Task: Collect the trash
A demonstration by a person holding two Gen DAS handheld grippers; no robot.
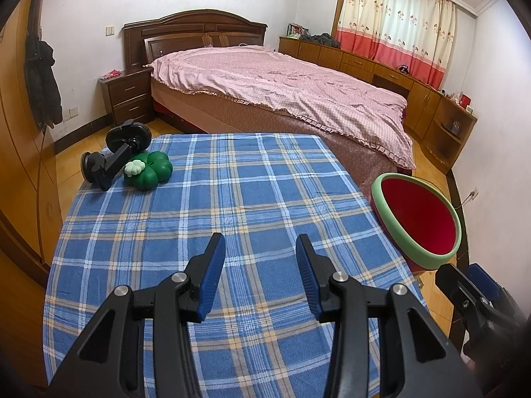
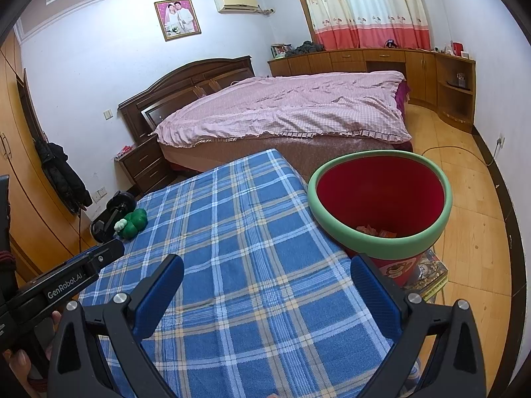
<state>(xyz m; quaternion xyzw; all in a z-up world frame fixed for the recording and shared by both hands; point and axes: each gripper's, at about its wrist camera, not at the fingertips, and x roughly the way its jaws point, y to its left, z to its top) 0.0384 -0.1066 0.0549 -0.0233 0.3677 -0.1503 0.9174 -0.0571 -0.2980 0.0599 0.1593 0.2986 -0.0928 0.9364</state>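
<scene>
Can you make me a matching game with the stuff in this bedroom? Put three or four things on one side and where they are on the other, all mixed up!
Things:
1. green clover toy
2. red bin
3. pink cover
4. black jacket

Places:
A. hanging on the wardrobe
B. spread over the bed
C. on the checked tablecloth, beside a black holder
D. next to the table's right edge

Pairs: 1-C, 2-D, 3-B, 4-A

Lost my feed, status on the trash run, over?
Left gripper and right gripper open, empty, over the plaid table. Red bin beside table, scraps inside. Green toy and black mount on far corner.
</scene>
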